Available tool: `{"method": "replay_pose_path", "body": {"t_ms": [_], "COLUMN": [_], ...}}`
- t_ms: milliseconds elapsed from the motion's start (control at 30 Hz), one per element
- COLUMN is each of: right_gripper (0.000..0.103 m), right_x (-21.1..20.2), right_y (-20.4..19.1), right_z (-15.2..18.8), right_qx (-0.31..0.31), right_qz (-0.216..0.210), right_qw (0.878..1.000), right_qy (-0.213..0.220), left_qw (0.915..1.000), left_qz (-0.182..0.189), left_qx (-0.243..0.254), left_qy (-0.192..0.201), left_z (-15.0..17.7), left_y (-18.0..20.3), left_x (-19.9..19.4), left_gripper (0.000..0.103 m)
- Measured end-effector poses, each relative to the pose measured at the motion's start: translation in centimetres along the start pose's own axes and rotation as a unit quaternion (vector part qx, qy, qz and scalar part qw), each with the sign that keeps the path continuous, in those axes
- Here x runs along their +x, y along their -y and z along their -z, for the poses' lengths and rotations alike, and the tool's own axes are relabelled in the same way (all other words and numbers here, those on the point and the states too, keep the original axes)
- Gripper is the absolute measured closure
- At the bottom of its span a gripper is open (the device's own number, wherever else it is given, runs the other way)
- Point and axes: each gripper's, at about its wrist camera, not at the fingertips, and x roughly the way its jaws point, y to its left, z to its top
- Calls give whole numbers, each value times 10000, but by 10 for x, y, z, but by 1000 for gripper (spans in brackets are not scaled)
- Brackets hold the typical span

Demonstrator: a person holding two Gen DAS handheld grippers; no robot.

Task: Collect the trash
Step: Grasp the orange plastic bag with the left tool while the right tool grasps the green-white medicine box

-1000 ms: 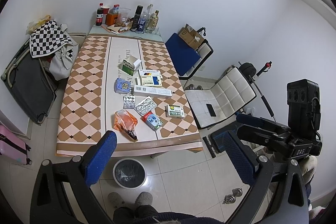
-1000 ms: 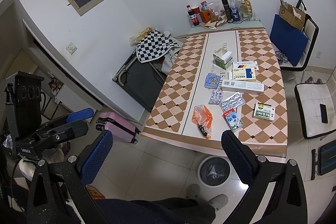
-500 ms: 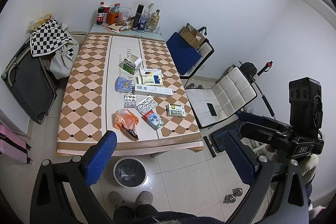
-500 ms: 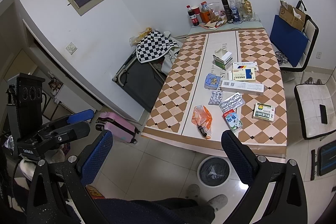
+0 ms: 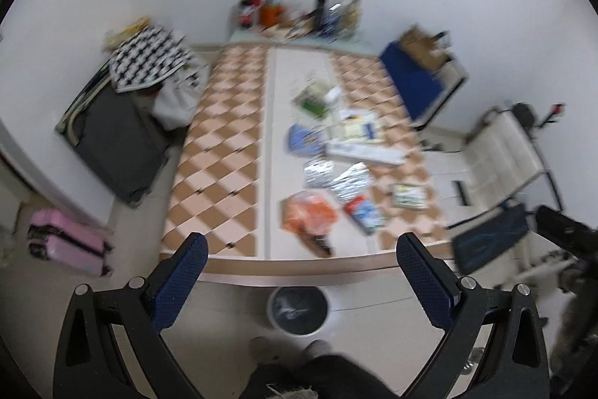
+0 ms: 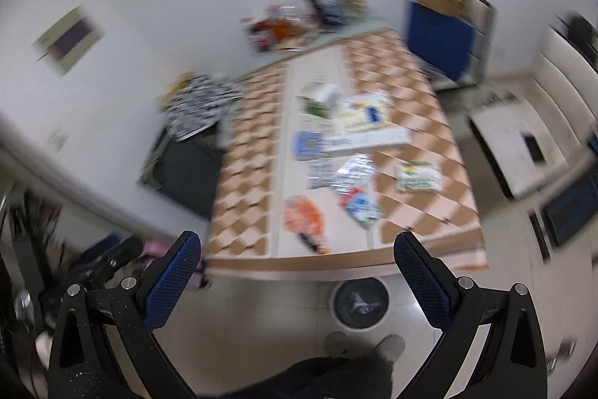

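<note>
Left wrist view: both tongs (image 5: 299,272) (image 6: 297,268) wide, empty; black-lined bin (image 5: 298,308) w/ unclear contents under table (image 5: 224,152) edge

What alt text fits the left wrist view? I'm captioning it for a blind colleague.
Open, empty left tongs hover above the near edge of a checkered table strewn with litter: an orange bag, foil blister packs and small boxes. A bin stands on the floor below; the picture is motion-blurred.

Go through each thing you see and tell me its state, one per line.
Left hand-held gripper: open, empty.
Right hand-held gripper: open, empty.
Bin: uncovered, lined, on the floor.
Orange bag: crumpled, on the table.
Green box: flap open.
</note>
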Motion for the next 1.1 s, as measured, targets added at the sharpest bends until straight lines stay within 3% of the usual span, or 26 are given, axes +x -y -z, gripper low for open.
{"method": "replay_pose_path", "body": {"t_ms": [100, 200, 433, 567, 633, 700, 767, 967, 1100], "right_gripper": [0, 0, 0, 0, 0, 0, 0, 0, 7], "right_x": [38, 86, 216, 292, 324, 353, 375, 412, 412], "right_y": [35, 71, 147, 185, 196, 203, 206, 210, 212], "right_z": [-7, -17, -48, -68, -75, -79, -81, -80, -79], "right_qx": [436, 634, 500, 435, 307, 199, 168, 109, 116], "right_qz": [502, 944, 1546, 1666, 1817, 1866, 1800, 1827, 1825], "right_qw": [9978, 9928, 9794, 9711, 9659, 9614, 9593, 9502, 9509], "right_qy": [-82, -364, -1200, -1651, -1817, -2014, -2168, -2523, -2497], "left_qw": [9982, 9923, 9673, 9596, 9578, 9546, 9512, 9566, 9603], "left_qz": [-337, -448, -573, -678, -830, -882, -960, -1248, -1325], "left_qx": [-218, -548, -1430, -1585, -1517, -1523, -1535, -1269, -1156], "left_qy": [-441, -1021, -2014, -2221, -2294, -2402, -2498, -2306, -2166], "left_z": [-2, -2, 7, 3, 1, 1, 2, -4, -11], "left_y": [-7, -9, 4, 23, 29, 32, 35, 45, 50], "left_x": [56, 115, 237, 286, 307, 320, 328, 321, 304], "left_gripper": [0, 0, 1, 1, 7, 33, 44, 61, 61]}}
